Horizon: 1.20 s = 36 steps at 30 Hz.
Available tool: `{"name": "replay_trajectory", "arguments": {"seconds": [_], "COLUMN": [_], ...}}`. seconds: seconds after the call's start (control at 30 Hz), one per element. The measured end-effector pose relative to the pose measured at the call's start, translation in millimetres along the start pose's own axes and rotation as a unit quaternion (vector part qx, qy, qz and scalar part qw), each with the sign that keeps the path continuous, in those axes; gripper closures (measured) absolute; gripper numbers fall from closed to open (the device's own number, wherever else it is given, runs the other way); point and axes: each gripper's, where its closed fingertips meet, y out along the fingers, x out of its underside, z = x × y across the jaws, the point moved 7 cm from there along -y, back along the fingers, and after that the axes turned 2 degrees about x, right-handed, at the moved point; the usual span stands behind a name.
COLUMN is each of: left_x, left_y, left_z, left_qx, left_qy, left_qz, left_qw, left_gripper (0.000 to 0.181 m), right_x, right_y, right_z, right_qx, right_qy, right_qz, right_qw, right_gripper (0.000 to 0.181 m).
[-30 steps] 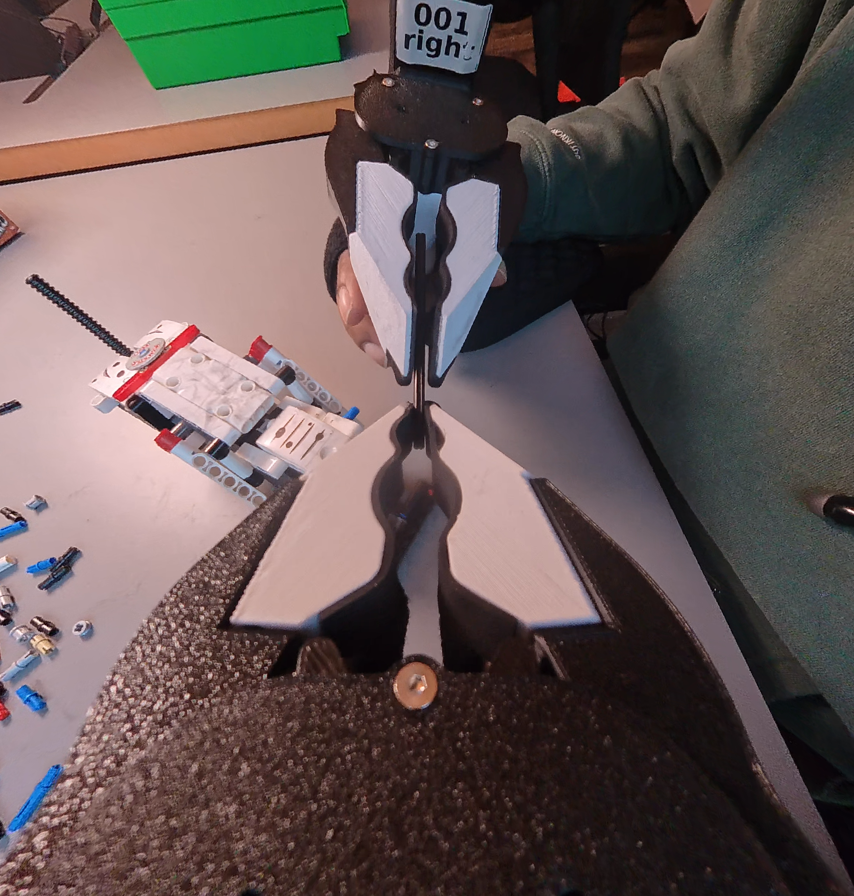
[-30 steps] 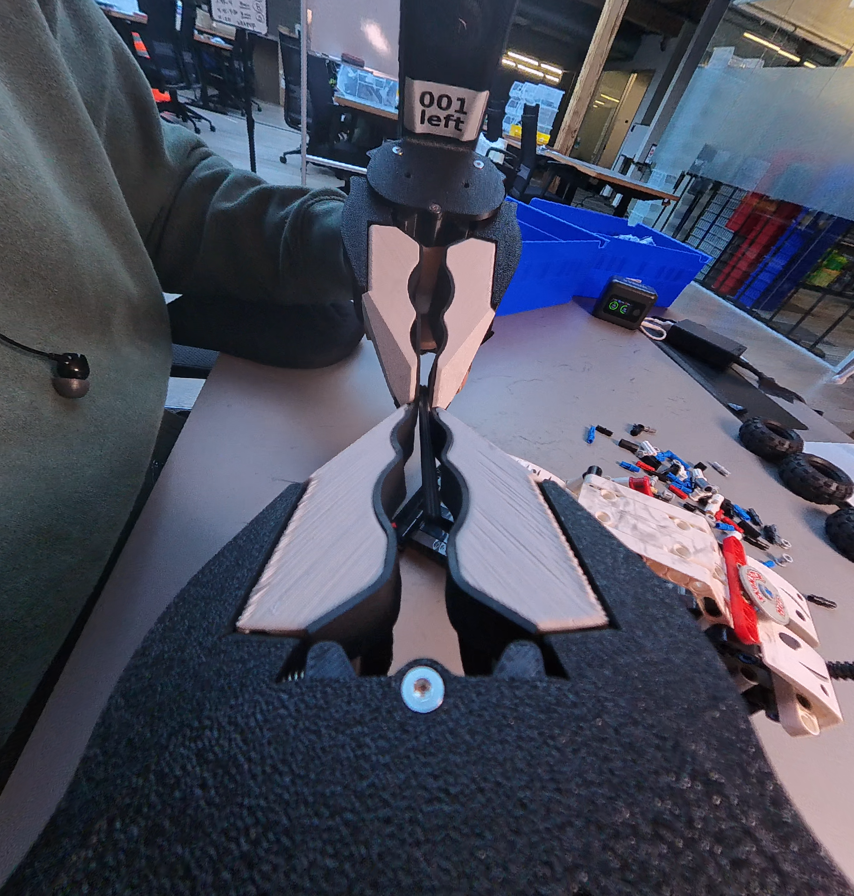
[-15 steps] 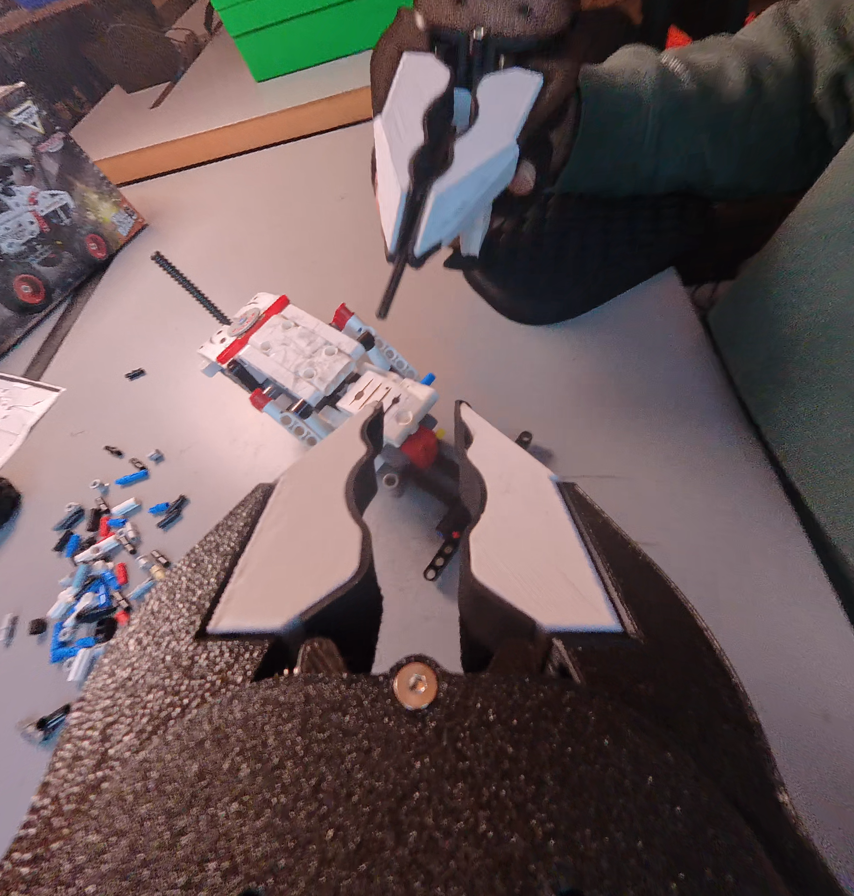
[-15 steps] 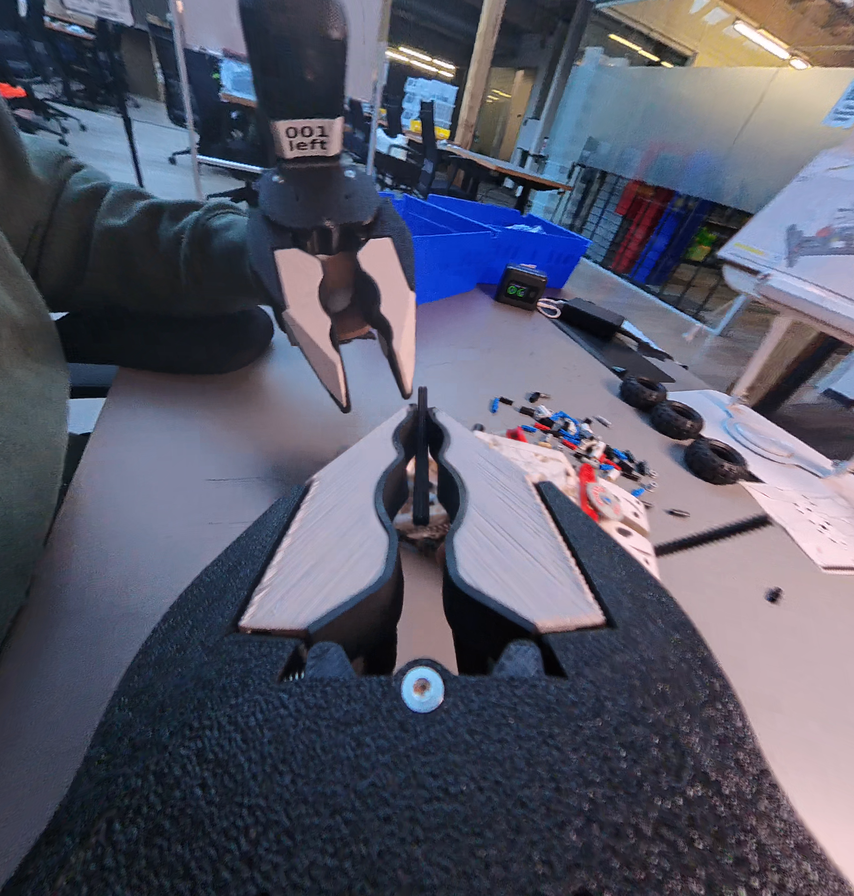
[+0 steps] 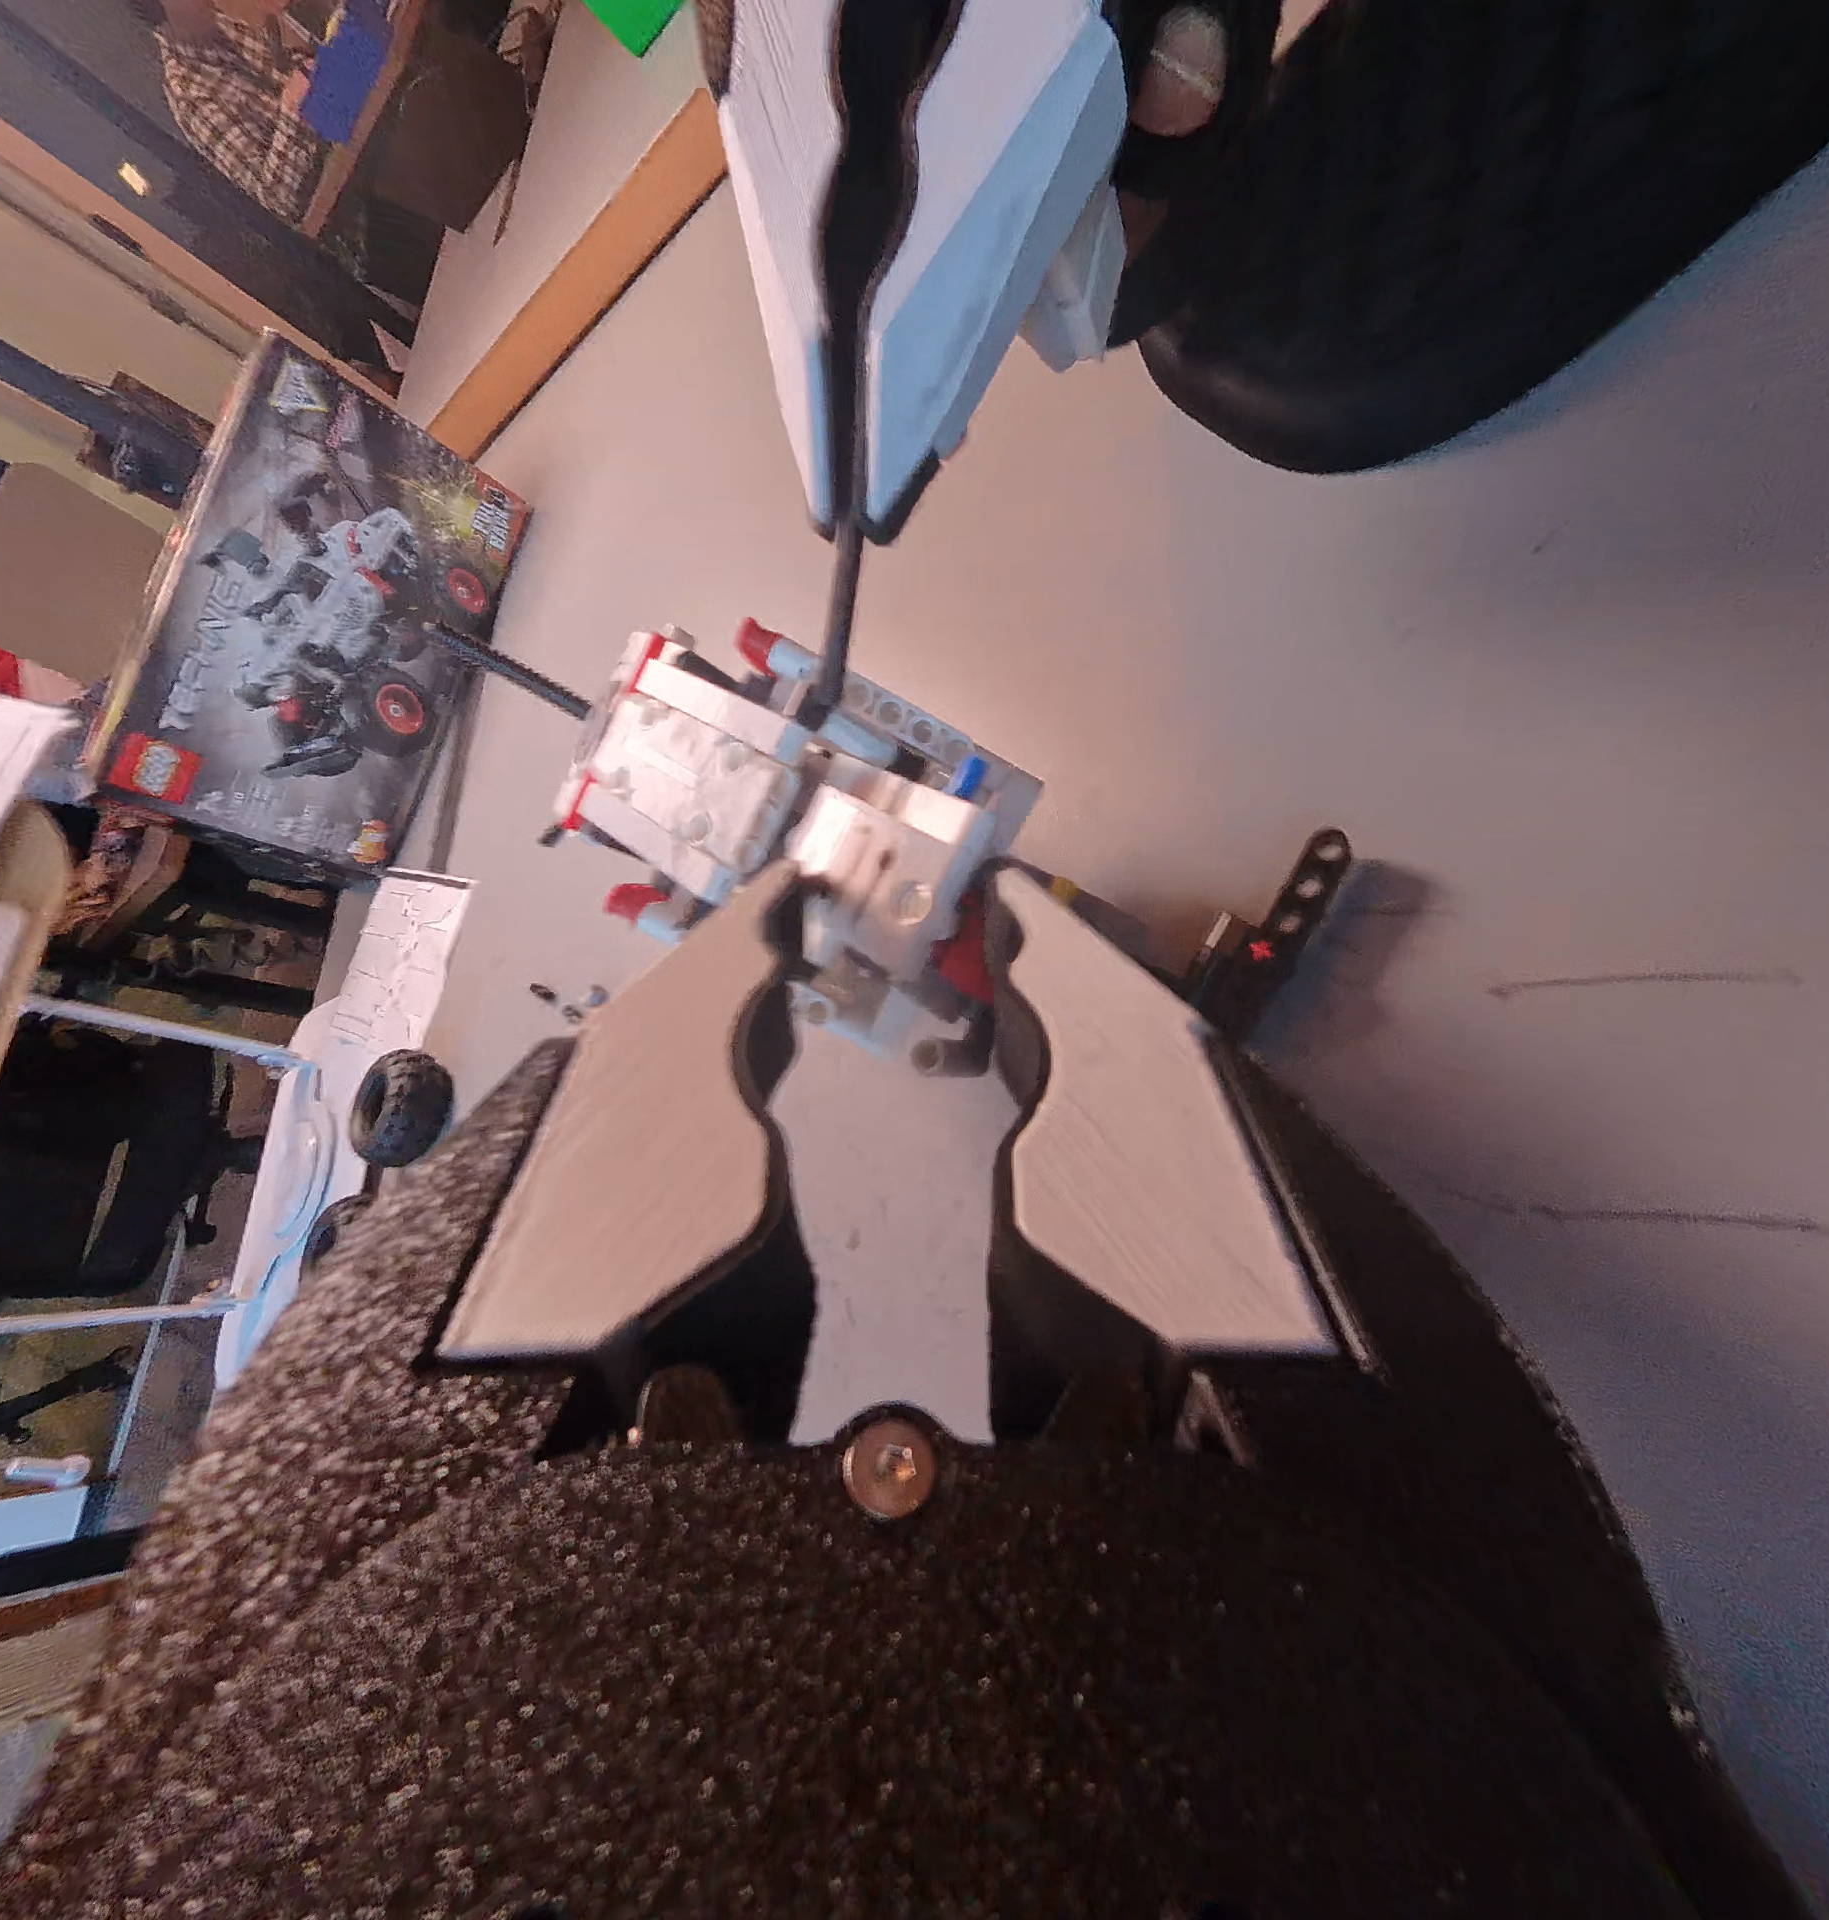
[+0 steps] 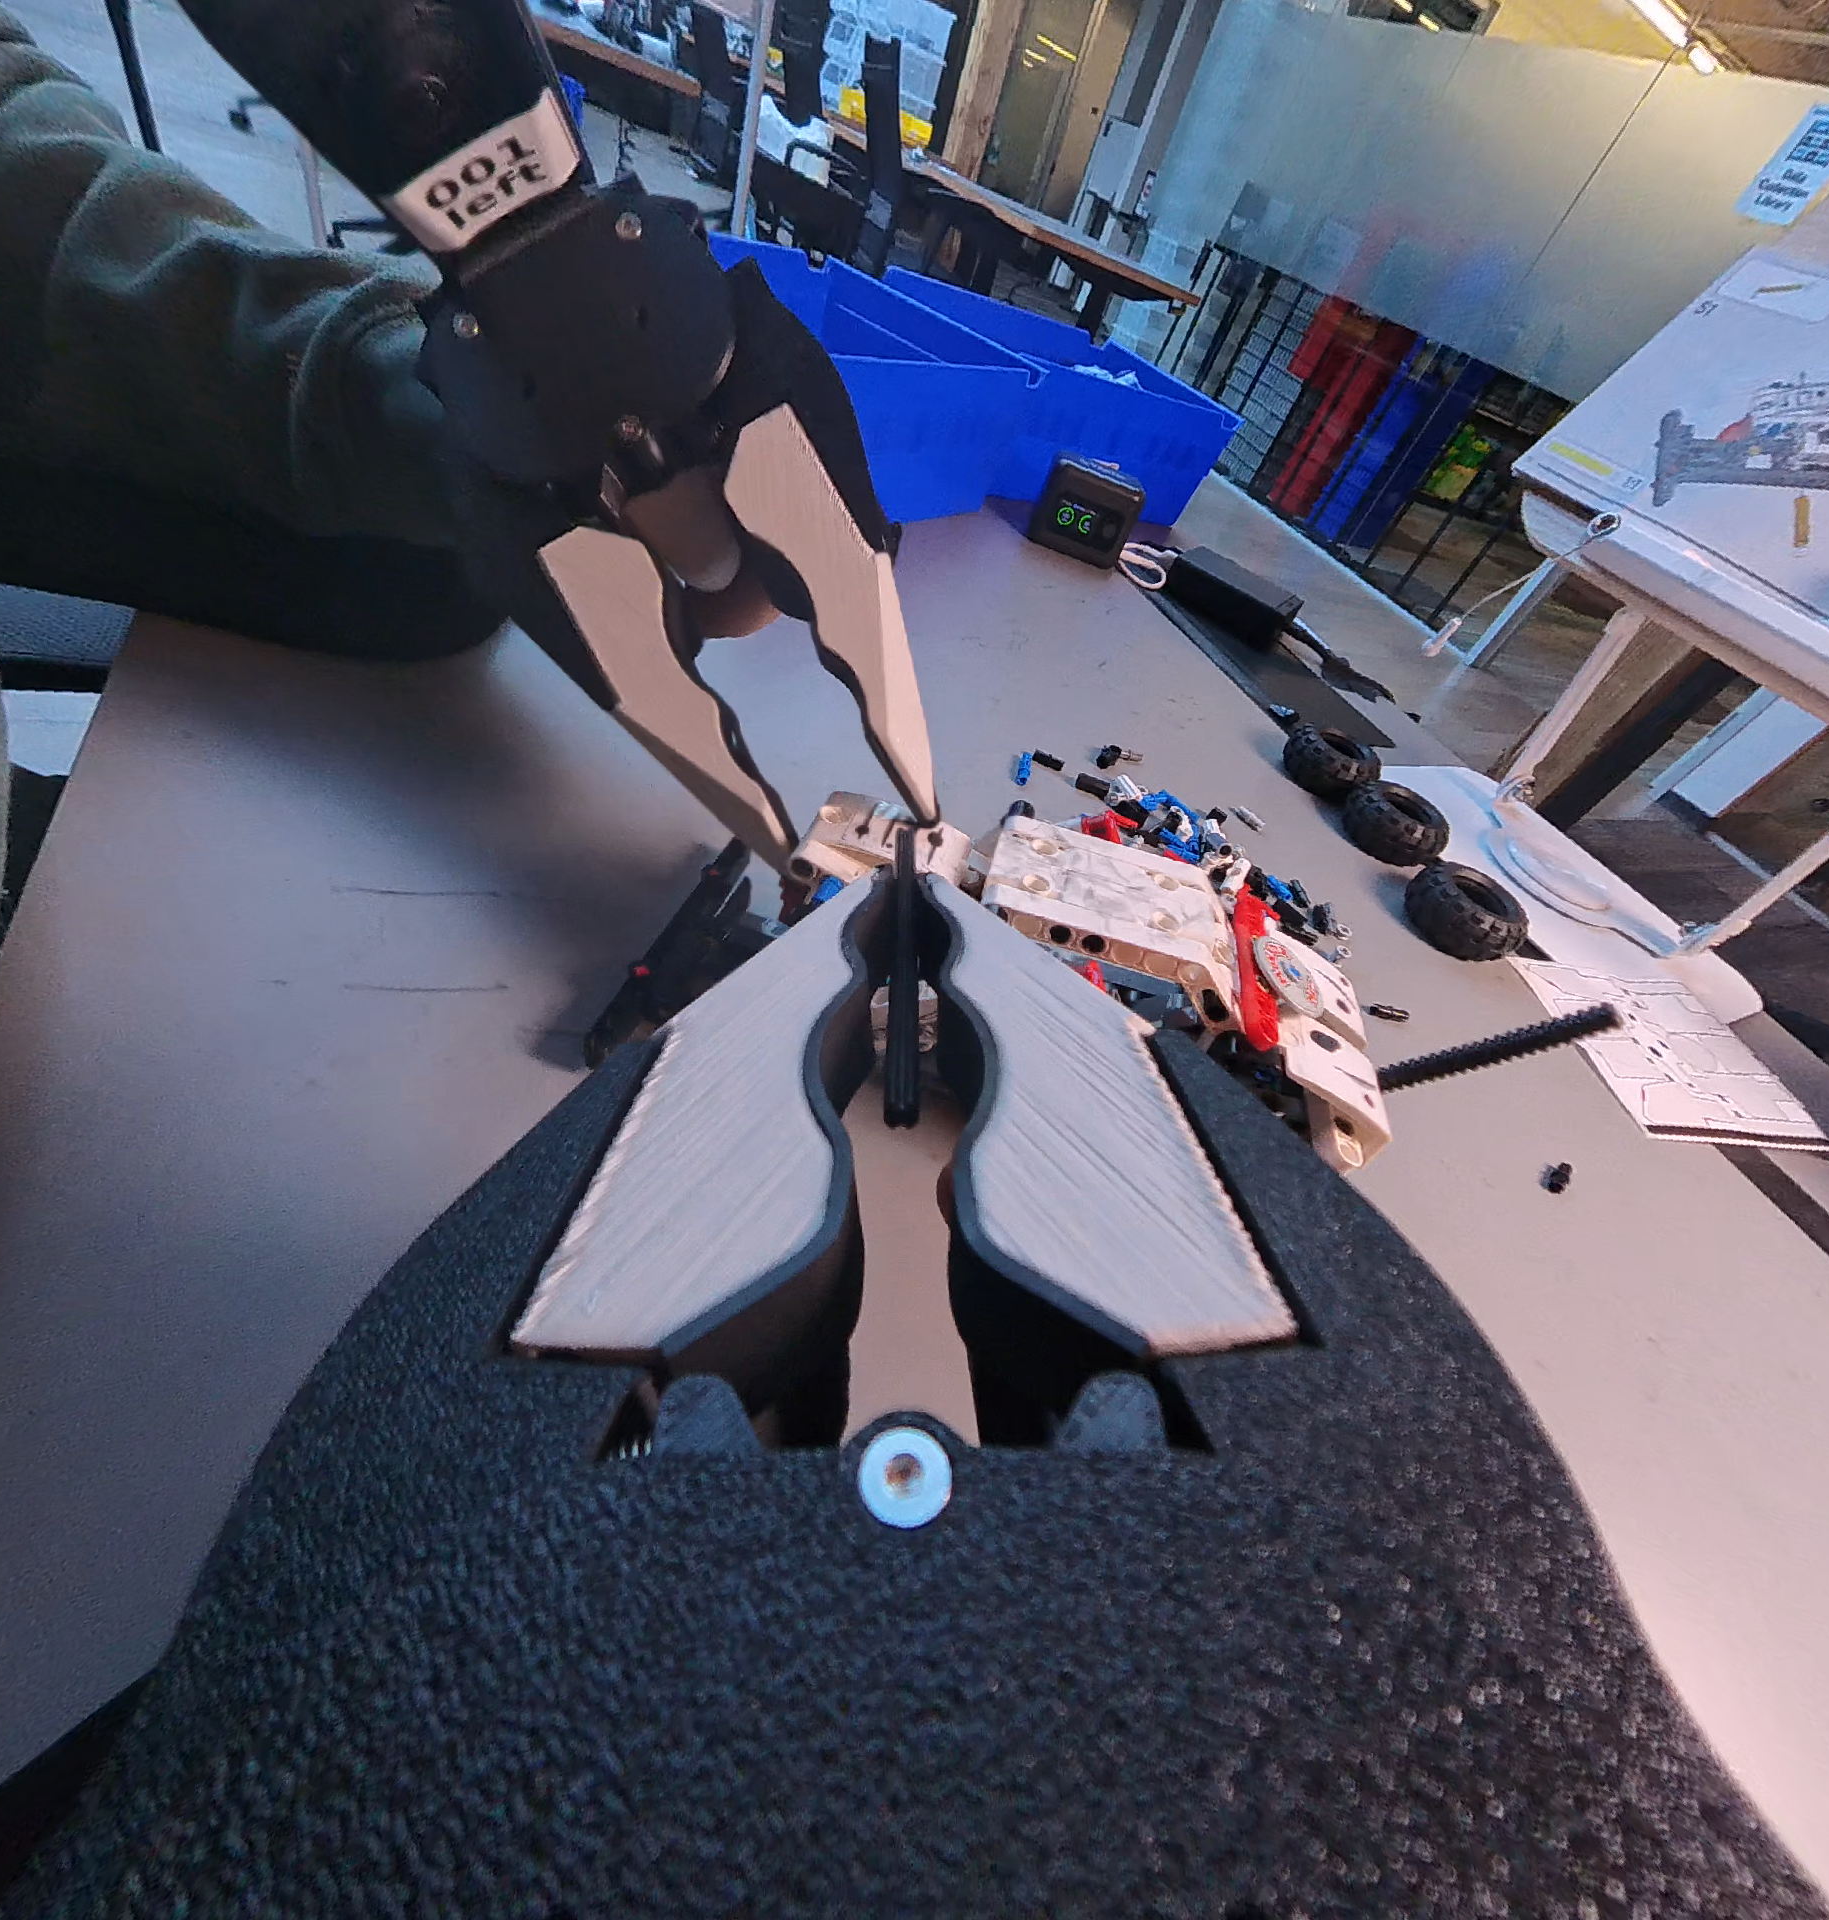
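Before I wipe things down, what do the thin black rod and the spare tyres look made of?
The thin black rod, in the right claw, looks like hard plastic: matte, straight. The spare tyres look like rubber: dull black, knobbly tread. Neither is certain.

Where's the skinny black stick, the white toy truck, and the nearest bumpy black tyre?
black stick [image 6: 901,1023], right wrist view, mid-shaft between the fingers.
white toy truck [image 6: 1097,883], right wrist view, white top panel.
bumpy black tyre [image 6: 1466,911], right wrist view, tread.
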Motion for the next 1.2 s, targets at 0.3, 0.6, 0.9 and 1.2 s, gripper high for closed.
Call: {"name": "replay_trajectory", "arguments": {"seconds": [0.3,0.6,0.9,1.2], "left_x": [7,23,31,29], "left_y": [-16,-21,-13,-14], "left_z": [-16,-13,-8,-9], "left_qx": [0.021,0.073,0.114,0.126], "left_qy": [-0.128,-0.196,-0.245,-0.272], "left_qz": [0.078,0.119,0.117,0.114], "left_qw": [0.988,0.971,0.956,0.947], "left_gripper": [0.159,0.168,0.165,0.155], "right_x": [-1,-14,-24,-44], "right_y": [2,20,40,66], "right_z": [0,2,21,30], "right_qx": [0.013,-0.021,-0.122,-0.233], "right_qy": [-0.01,-0.037,-0.064,-0.099], "right_qz": [-0.003,-0.06,-0.211,-0.345], "right_qw": [1.0,0.997,0.968,0.904], "right_gripper": [0.179,0.179,0.18,0.18]}}
